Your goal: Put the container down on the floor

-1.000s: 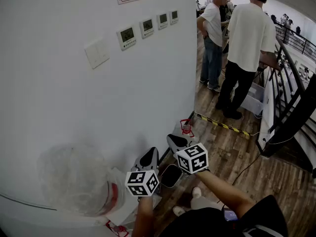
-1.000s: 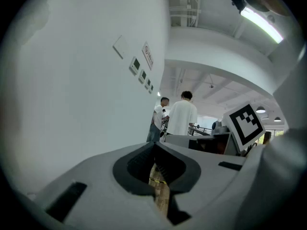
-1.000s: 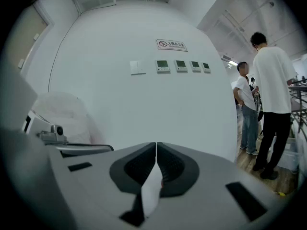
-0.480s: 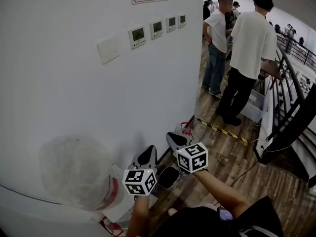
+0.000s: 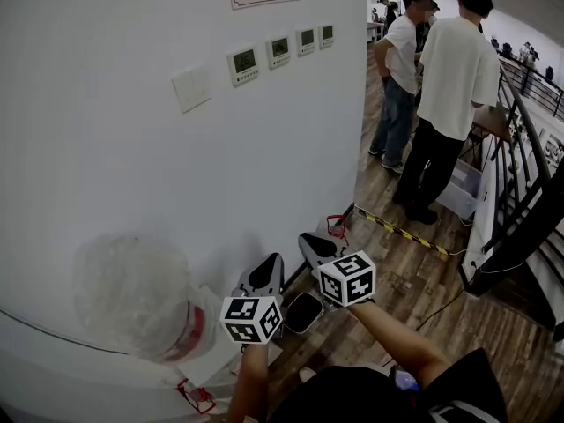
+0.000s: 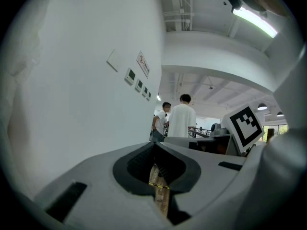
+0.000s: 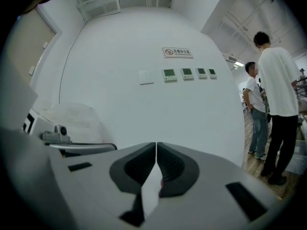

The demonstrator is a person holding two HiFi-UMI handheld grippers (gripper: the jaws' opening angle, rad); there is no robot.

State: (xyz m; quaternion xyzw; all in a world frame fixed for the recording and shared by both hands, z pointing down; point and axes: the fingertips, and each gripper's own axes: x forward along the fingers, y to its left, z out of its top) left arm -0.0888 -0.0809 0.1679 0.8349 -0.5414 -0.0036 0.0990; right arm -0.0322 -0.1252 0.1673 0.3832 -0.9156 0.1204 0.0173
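Because the translucent, bulbous plastic container with a red collar (image 5: 132, 302) lay low at the foot of the white wall (image 5: 106, 166), apart from both tools, the left gripper (image 5: 273, 263) and right gripper (image 5: 307, 241) were held level, clenched on nothing; placement was judged complete.

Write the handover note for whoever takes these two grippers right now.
Left gripper: jaws together, empty.
Right gripper: jaws together, empty.
Container: dark-rimmed, appears to sit on the wood floor at the foot of the white wall, below and between the grippers. Neither touches it.
Done: the put-down looks complete.
Left: probably nothing; check that it rests flat.
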